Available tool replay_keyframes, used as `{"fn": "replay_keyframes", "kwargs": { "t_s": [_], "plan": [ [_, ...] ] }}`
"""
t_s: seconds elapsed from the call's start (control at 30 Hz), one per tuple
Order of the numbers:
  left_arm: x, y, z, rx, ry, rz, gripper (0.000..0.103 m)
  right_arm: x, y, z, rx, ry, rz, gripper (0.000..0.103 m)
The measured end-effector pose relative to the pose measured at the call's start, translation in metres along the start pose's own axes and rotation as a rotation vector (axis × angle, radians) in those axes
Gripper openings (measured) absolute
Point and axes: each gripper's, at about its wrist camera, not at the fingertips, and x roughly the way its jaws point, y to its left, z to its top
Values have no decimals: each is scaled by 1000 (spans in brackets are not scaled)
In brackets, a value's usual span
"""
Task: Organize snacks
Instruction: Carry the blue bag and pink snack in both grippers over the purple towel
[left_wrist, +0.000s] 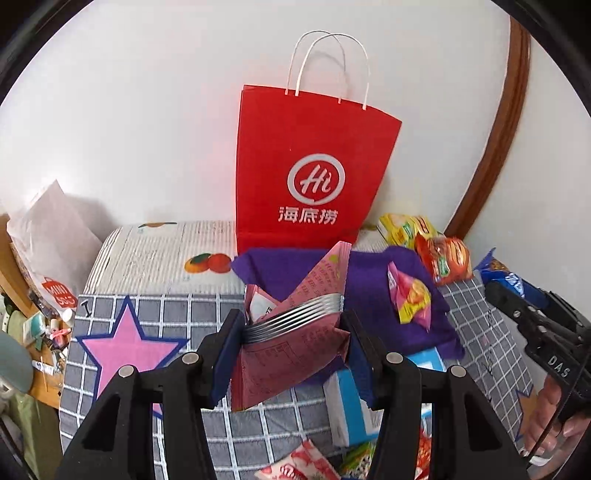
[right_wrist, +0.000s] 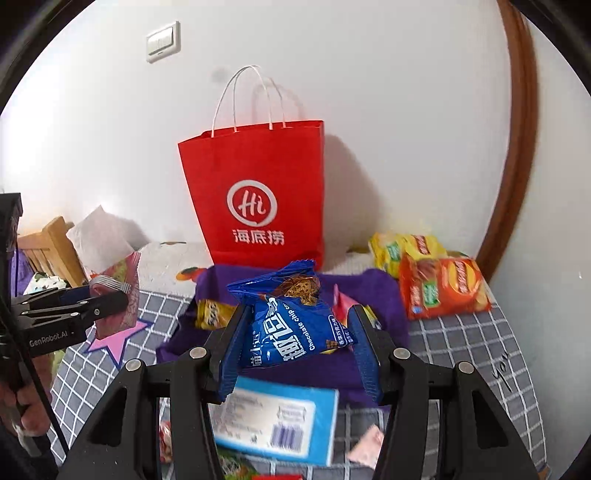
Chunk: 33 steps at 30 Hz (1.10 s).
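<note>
Both carries look under way: the left claw (left_wrist: 291, 332) clamps a pink snack packet (left_wrist: 295, 339), the right claw (right_wrist: 295, 332) a blue chocolate-chip cookie pack (right_wrist: 291, 321), each needing lifting toward the red paper bag (right_wrist: 258, 195) at 12 o'clock.

The left gripper (left_wrist: 291, 332) points toward twelve o'clock, its blue pads (left_wrist: 226, 354) pressed on either side of a pink packet (left_wrist: 295, 354). The right gripper (right_wrist: 295, 332) also points toward twelve, fingers clamped on a blue packet (right_wrist: 291, 321). In each wrist view the other gripper appears at the frame edge, a hand (left_wrist: 554, 417) wrapped round its handle.
</note>
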Motion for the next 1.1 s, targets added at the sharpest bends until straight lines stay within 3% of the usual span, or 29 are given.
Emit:
{"fn": "replay_keyframes", "kwargs": {
  "t_s": [0.37,0.5,0.83,1.1],
  "plan": [
    [40,-13,39,5,4,39,51,58,3,37,-1,36,45,53],
    [61,-16,49,-10,21,21,51,75,0,43,-4,44,37,53],
    [111,-26,58,-8,70,47,51,114,-10,35,-33,97,32,53],
    [146,-12,50,-47,146,11,51,128,-29,19,-54,207,110,53]
  ]
}}
